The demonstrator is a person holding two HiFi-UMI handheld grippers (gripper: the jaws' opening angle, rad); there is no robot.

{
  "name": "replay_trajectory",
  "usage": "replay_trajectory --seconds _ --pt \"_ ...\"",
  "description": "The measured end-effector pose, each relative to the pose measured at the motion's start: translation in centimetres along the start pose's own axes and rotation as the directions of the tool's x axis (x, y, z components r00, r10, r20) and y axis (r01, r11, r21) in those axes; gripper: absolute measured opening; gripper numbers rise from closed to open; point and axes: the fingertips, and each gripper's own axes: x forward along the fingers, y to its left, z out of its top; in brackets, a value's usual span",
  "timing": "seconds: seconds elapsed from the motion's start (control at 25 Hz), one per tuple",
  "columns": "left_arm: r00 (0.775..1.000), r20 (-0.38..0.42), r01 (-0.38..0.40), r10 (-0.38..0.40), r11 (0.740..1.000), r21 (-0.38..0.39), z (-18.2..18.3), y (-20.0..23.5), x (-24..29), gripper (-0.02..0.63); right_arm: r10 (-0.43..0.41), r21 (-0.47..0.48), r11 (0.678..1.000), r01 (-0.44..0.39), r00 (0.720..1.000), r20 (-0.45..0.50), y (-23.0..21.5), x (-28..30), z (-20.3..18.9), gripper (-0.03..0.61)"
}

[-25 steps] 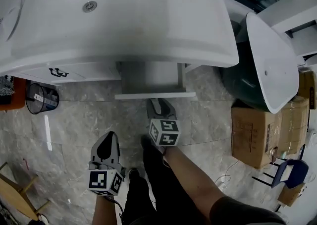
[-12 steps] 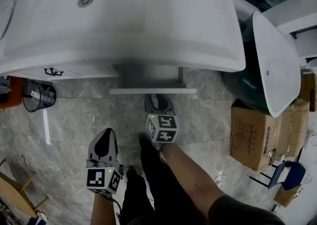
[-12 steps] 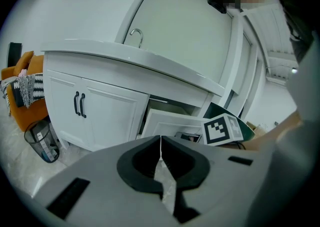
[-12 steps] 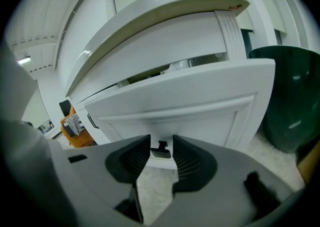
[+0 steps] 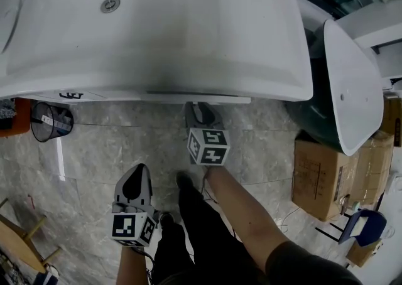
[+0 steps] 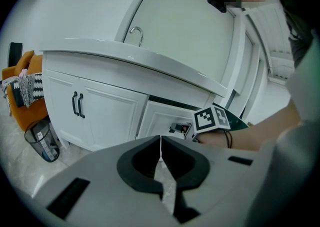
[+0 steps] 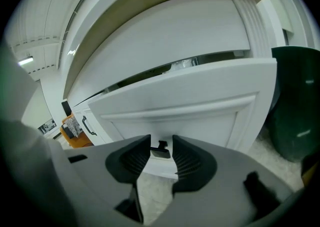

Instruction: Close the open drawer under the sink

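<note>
Nearest you, beside your legs, your left gripper (image 5: 135, 180) hangs over the floor (image 5: 125, 145) with its jaws pressed together on nothing; it takes no part in the job. Just ahead of it, your right gripper (image 5: 199, 109) points in under the front edge of the sink (image 5: 188, 58). Its jaws stand spread, and the dark handle (image 7: 159, 150) of the drawer (image 7: 190, 101) sits in the gap between them. A sliver of space shows beside the handle, so I read it as bracketed, not pinched.

The drawer sits in the cabinet under the sink, right of the middle of the front edge. From the head view only a thin white strip of its front pokes out past that edge. From the right gripper view a dark slit runs along the top of the drawer front. I judge the closing nearly done but not finished: what is left is a short push until the front lies flush, then backing the gripper away.

Count what you have:
- two grippers
- one drawer with one handle
- one sink with one drain (image 5: 110, 5) and one tap (image 6: 136, 35)
- two cupboard doors (image 6: 112, 116) left of the drawer, with two dark pulls (image 6: 77, 106) side by side
- one wire basket (image 5: 51, 123) on the floor below the sink's left corner
- at least two cardboard boxes (image 5: 326, 174) on the floor far to the right
</note>
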Motion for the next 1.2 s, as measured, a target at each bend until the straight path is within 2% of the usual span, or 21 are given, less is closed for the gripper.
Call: replay_trajectory --seconds 0.52,0.8,0.96,1.2 --pt "0.999 0.027 -0.027 0.027 1.0 -0.009 3.2 0.6 1.7 0.017 -0.002 0.002 1.0 0.002 1.0 0.005 -0.8 2.8 2.5 0.144" --pt "0.998 0.042 -0.04 0.04 0.999 -0.011 3.0 0.9 0.5 0.017 -0.005 0.009 1.0 0.005 1.0 0.017 -0.9 2.6 2.6 0.144" --pt "0.998 0.031 -0.045 0.046 0.999 -0.019 2.3 0.8 -1.1 0.017 -0.021 0.059 0.998 0.02 1.0 0.021 -1.1 0.8 2.5 0.144" --pt "0.998 0.053 -0.028 0.028 1.0 -0.011 2.6 -0.2 -4.9 0.017 -0.012 0.007 1.0 0.012 1.0 0.002 0.9 -5.0 1.6 0.142"
